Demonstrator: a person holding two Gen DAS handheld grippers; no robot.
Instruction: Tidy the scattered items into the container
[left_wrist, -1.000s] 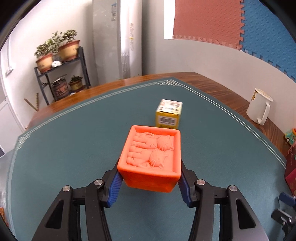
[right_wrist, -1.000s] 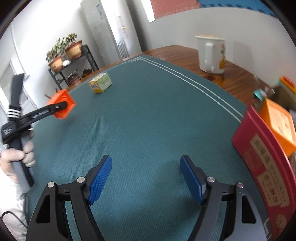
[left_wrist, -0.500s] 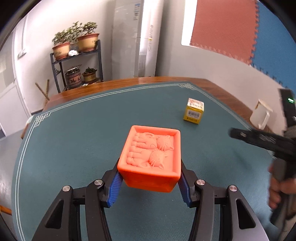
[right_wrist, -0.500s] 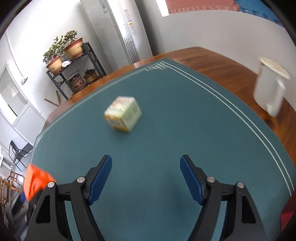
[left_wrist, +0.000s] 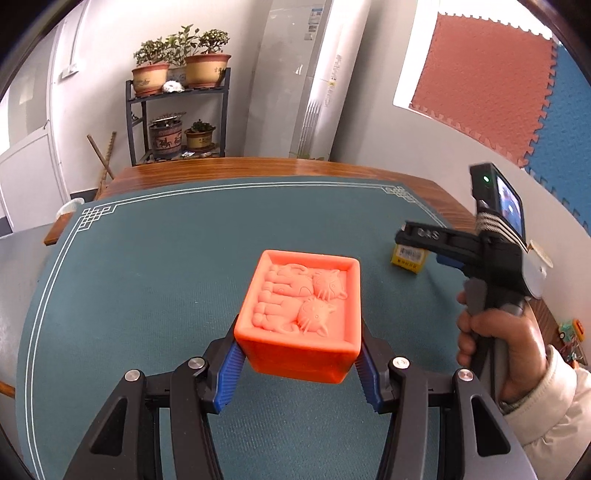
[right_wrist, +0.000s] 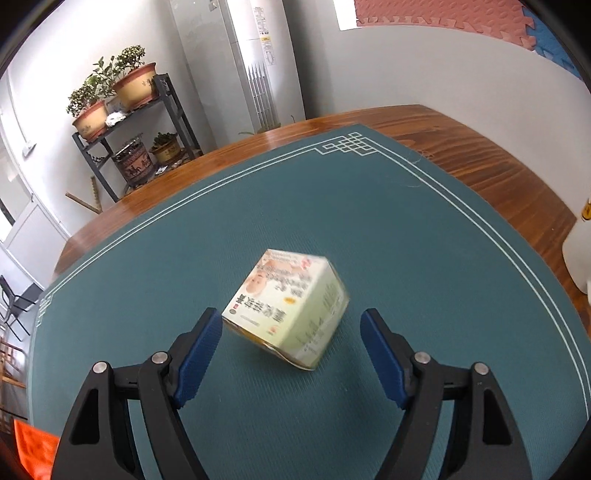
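My left gripper (left_wrist: 299, 373) is shut on an orange block (left_wrist: 303, 314) with two cats in relief on its top, held above the green mat. A small yellow-and-white carton (right_wrist: 286, 308) stands on the mat, turned corner-on. My right gripper (right_wrist: 291, 354) is open, its blue pads on either side of the carton and not touching it. In the left wrist view the right gripper (left_wrist: 417, 240) reaches over the carton (left_wrist: 408, 256), which it half hides. The container is not in view.
The green mat (right_wrist: 369, 221) covers a wooden table (right_wrist: 480, 155). A white mug (right_wrist: 580, 251) stands at the right edge. A plant rack (left_wrist: 177, 114) and a tall air conditioner (left_wrist: 310, 74) stand behind the table. A small toy (left_wrist: 570, 330) lies at the far right.
My right gripper has swung away from the red box and closed in on the carton, which now sits between its open pads. My left gripper has turned left with the orange block still held.
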